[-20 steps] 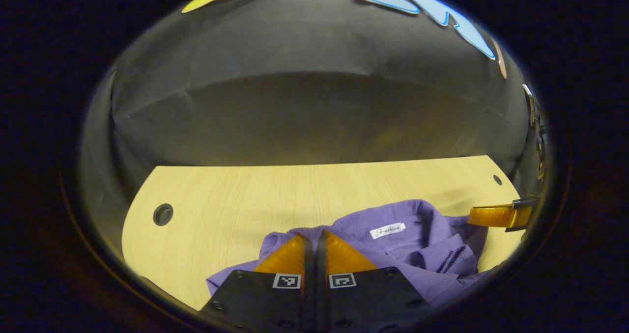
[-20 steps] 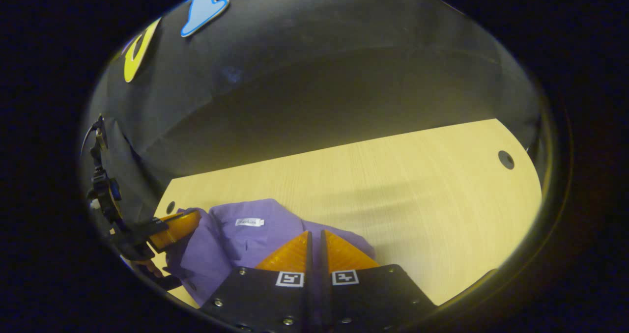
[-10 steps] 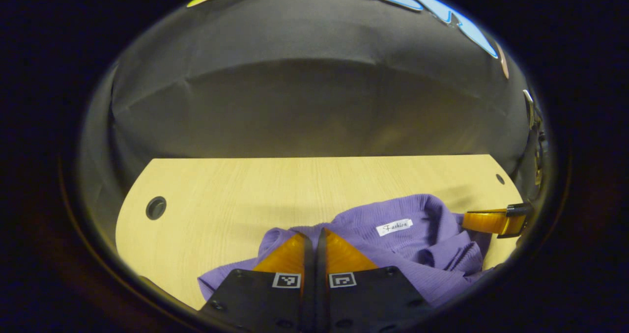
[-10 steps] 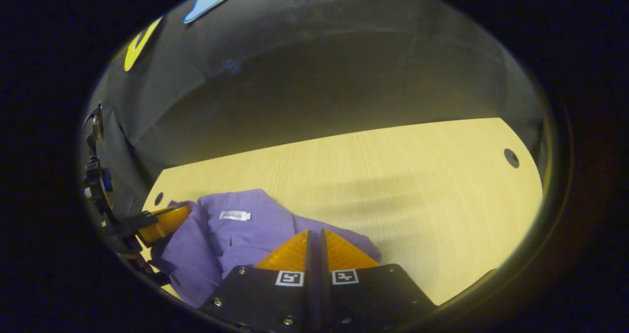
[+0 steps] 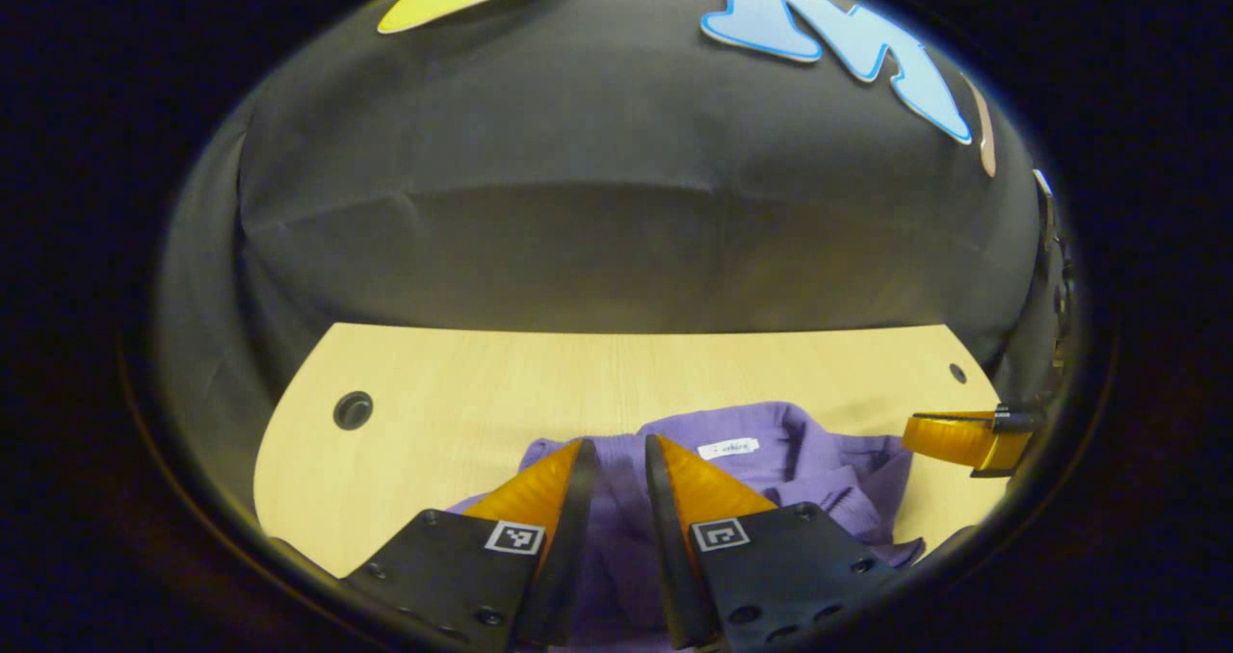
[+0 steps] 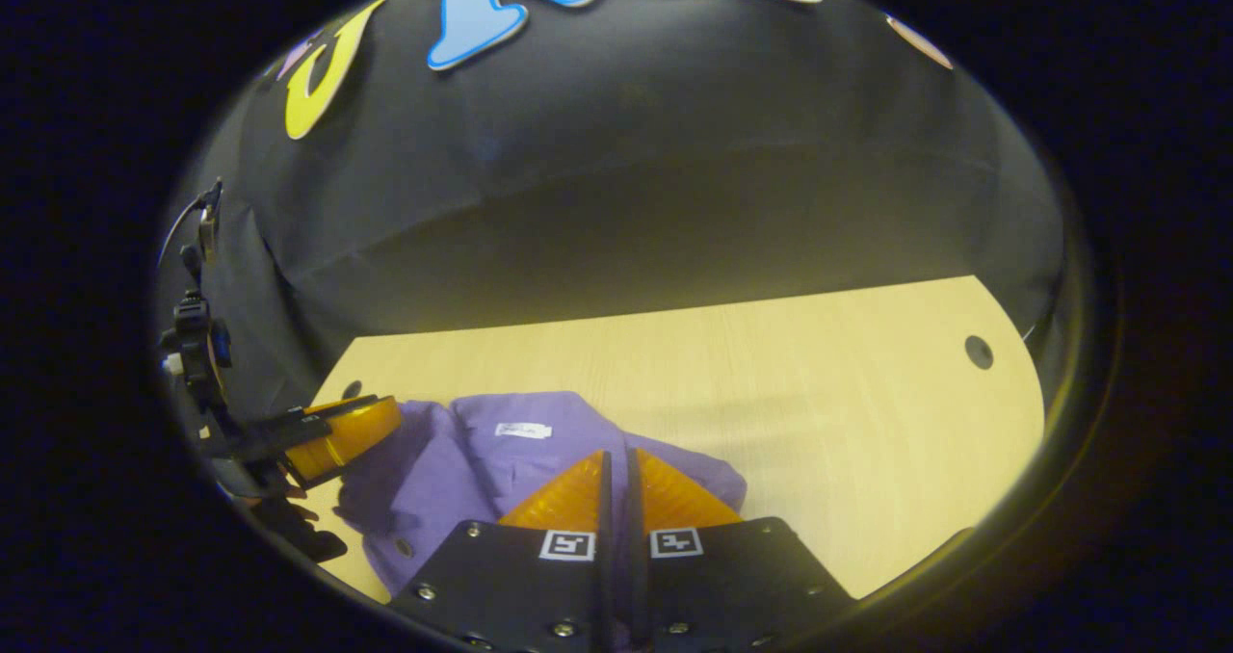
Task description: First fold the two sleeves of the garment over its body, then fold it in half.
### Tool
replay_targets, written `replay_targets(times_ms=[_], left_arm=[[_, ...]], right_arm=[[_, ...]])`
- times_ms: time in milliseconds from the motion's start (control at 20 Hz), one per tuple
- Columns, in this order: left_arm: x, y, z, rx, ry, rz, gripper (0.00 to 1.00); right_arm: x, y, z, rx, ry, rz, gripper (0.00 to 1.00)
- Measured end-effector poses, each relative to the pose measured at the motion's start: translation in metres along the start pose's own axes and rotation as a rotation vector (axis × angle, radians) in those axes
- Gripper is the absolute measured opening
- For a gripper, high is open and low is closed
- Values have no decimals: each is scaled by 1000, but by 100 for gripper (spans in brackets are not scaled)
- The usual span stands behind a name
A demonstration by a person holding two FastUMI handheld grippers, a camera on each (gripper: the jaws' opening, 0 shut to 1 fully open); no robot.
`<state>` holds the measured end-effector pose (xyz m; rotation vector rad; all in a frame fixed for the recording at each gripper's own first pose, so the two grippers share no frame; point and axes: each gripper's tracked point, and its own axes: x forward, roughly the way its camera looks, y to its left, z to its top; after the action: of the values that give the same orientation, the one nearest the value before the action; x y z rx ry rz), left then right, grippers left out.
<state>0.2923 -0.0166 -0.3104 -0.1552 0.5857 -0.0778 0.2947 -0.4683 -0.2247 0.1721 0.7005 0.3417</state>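
Two tools are mine, one in each hand, both over a purple garment (image 5: 800,460) that lies bunched on the pale wooden bench (image 5: 539,383), near its front edge. My left tool (image 5: 621,456) has its fingers a little apart, with purple cloth showing in the gap between them; I cannot tell whether either finger touches the fabric. My right tool (image 6: 616,465) has its fingers drawn together, with only a thin slit between them, low over the garment's right side; whether cloth is pinched between them I cannot tell. In the left gripper view the right tool's finger juts in from the right edge, just beside the garment. A white neck label (image 6: 523,430) faces up on the crumpled fabric. One round hole (image 5: 353,409) sits in the bench's left part, well apart from the garment.
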Motion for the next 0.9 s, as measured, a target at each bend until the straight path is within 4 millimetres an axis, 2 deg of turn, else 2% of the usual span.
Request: replay_targets(times_ms=[150, 250, 500, 600, 750, 800, 900], left_arm=[[-52, -6, 14, -2, -39, -7, 43], [-88, -10, 21, 3, -68, -12, 42], [-169, -26, 31, 7, -137, -28, 42], [-201, -35, 27, 14, -159, -35, 41], [-251, -52, 18, 17, -182, -58, 58], [-266, -55, 13, 17, -191, -60, 54], [-291, -61, 9, 24, -221, -61, 55]], right_arm=[[-39, 13, 15, -2, -42, 11, 6], [-72, 21, 20, -16, -71, 14, 6], [-149, 38, 21, -32, -139, 22, 6], [-180, 42, 16, -31, -165, 25, 6], [-225, 45, 8, -32, -202, 26, 6], [-238, 46, 5, -31, -211, 24, 6], [-263, 46, -4, -26, -226, 23, 6]])
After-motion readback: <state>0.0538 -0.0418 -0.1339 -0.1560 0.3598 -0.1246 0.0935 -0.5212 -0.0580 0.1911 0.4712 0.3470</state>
